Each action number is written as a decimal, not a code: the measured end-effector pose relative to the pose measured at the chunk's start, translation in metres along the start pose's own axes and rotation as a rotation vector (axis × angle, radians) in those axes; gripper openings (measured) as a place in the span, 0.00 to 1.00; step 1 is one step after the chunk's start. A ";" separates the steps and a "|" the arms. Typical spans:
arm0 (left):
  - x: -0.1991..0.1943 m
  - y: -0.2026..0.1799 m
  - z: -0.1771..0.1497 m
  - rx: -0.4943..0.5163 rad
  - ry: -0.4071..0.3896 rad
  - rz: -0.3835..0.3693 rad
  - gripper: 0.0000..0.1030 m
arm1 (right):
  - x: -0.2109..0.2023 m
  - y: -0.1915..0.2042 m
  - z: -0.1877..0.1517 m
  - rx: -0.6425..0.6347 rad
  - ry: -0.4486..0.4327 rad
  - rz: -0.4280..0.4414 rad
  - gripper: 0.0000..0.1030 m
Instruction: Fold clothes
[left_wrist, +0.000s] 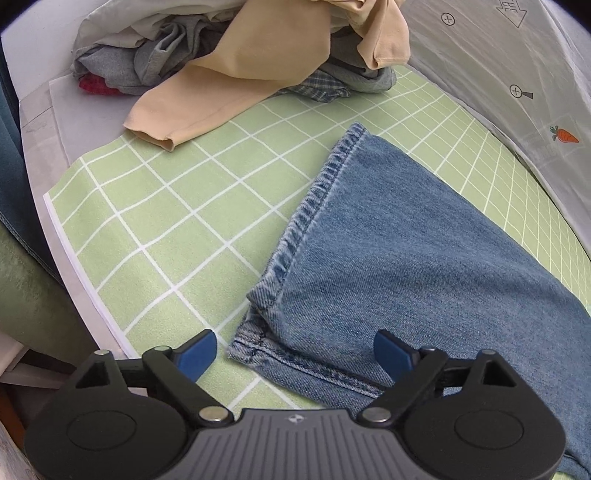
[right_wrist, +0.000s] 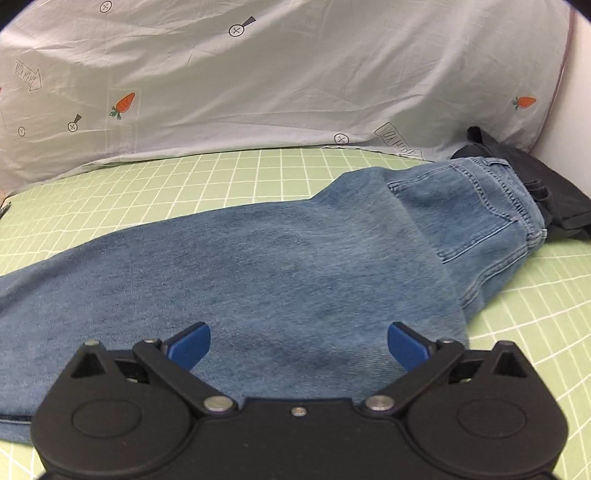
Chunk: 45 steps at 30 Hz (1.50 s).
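Note:
A pair of blue jeans (left_wrist: 406, 240) lies flat on the green checked mat (left_wrist: 155, 229), legs stacked one on the other. In the left wrist view the hemmed leg ends point toward me, and my left gripper (left_wrist: 295, 354) hovers open just over the near hem corner, blue pads wide apart. The right wrist view shows the same jeans (right_wrist: 277, 266) lengthwise, with the back pocket and waistband at the far right. My right gripper (right_wrist: 298, 345) is open above the thigh area, holding nothing.
A heap of unfolded clothes (left_wrist: 221, 48) with a tan garment (left_wrist: 236, 85) draped over it sits at the far end of the mat. A white carrot-print sheet (right_wrist: 280, 81) rises behind the mat. A dark garment (right_wrist: 532, 184) lies against the jeans' waistband.

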<state>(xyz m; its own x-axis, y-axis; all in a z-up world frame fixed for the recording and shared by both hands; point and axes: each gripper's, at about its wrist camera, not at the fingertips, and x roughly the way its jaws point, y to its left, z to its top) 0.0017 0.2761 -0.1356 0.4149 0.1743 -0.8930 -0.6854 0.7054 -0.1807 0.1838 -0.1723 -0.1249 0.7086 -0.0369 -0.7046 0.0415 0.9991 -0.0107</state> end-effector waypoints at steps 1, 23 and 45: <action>0.002 -0.001 -0.001 0.011 0.000 -0.001 0.96 | 0.004 0.002 -0.001 0.001 0.003 -0.004 1.00; 0.002 -0.044 -0.007 0.167 -0.062 0.084 0.41 | 0.033 0.006 -0.031 0.030 0.000 -0.069 1.00; -0.007 -0.238 -0.059 0.645 0.141 -0.417 0.35 | 0.030 0.007 -0.045 0.034 -0.111 -0.067 1.00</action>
<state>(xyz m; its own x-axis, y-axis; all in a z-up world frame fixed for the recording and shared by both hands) 0.1266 0.0664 -0.1111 0.4524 -0.2514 -0.8556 0.0121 0.9611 -0.2760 0.1735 -0.1659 -0.1779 0.7771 -0.1078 -0.6201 0.1138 0.9930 -0.0299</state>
